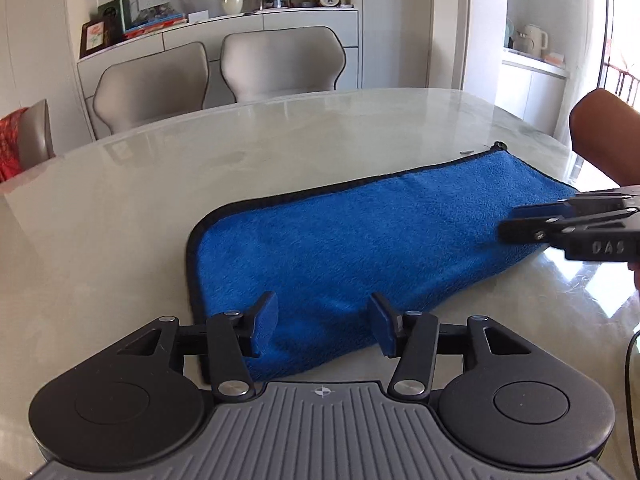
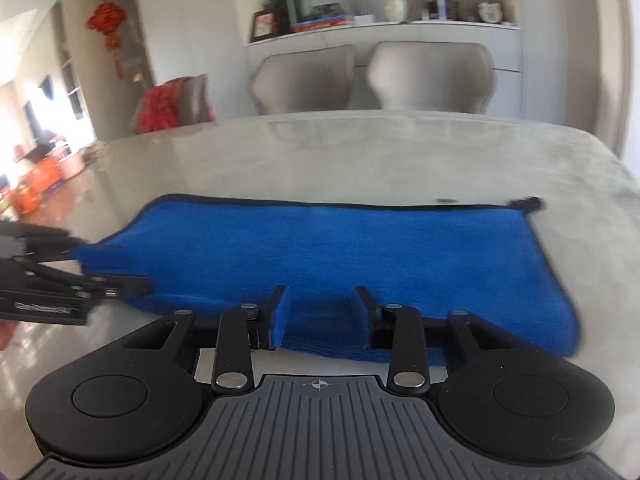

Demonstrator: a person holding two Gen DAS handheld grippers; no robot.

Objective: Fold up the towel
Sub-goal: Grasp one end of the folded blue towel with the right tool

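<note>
A blue towel (image 1: 360, 240) with a black hem lies folded in a long strip on the marble table (image 1: 200, 160). My left gripper (image 1: 322, 326) is open, its blue pads (image 1: 266, 320) spread just above the towel's near left end. My right gripper (image 2: 320, 318) is open over the towel's (image 2: 340, 248) near folded edge, towards its middle. In the left wrist view the right gripper (image 1: 516, 222) comes in from the right over the towel's right end. In the right wrist view the left gripper (image 2: 108, 272) comes in from the left at the towel's left end. A small hanging loop (image 2: 528, 202) sticks out at the far right corner.
Two grey chairs (image 1: 216, 76) stand at the table's far side, with a white sideboard (image 1: 280, 20) carrying a vase, books and a clock behind them. A chair with red cloth (image 1: 16, 140) is at the left. The person's forearm (image 1: 604, 136) is at the right.
</note>
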